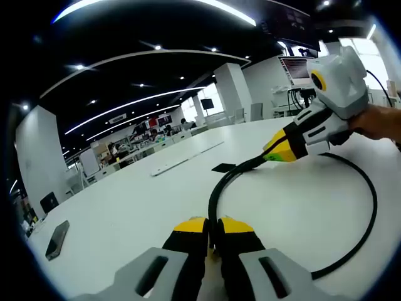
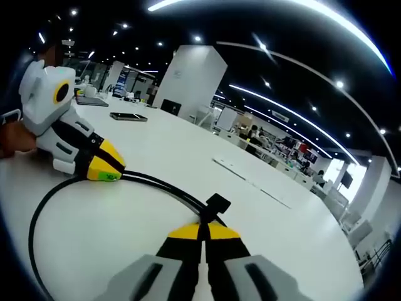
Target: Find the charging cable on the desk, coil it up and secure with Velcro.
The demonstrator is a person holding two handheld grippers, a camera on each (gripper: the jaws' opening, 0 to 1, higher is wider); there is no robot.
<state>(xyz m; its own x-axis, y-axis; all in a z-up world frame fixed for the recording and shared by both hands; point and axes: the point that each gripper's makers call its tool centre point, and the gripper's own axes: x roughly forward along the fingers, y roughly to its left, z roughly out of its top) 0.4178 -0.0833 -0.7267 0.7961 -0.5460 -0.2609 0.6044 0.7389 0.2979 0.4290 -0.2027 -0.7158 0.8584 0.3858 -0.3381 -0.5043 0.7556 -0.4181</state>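
Observation:
A black charging cable (image 1: pixel 216 191) lies in a wide loop on the white desk (image 1: pixel 125 200). My left gripper (image 1: pixel 213 227) is shut on it, with the cable rising from between the yellow tips. It curves up to my right gripper (image 1: pixel 276 150), which comes in from the right in a person's hand and is also shut on the cable. In the right gripper view my right gripper (image 2: pixel 203 233) pinches the cable (image 2: pixel 163 185) just below a black Velcro tab (image 2: pixel 217 203). The left gripper (image 2: pixel 103 166) grips the cable at the left. The Velcro tab (image 1: pixel 223 167) lies flat on the desk.
A dark phone (image 1: pixel 56 239) lies near the desk's left edge, seen far off as the phone (image 2: pixel 128 116). A long white strip (image 1: pixel 187 157) rests mid-desk. A laptop (image 2: pixel 91 100) stands at the back. Office desks and chairs lie beyond.

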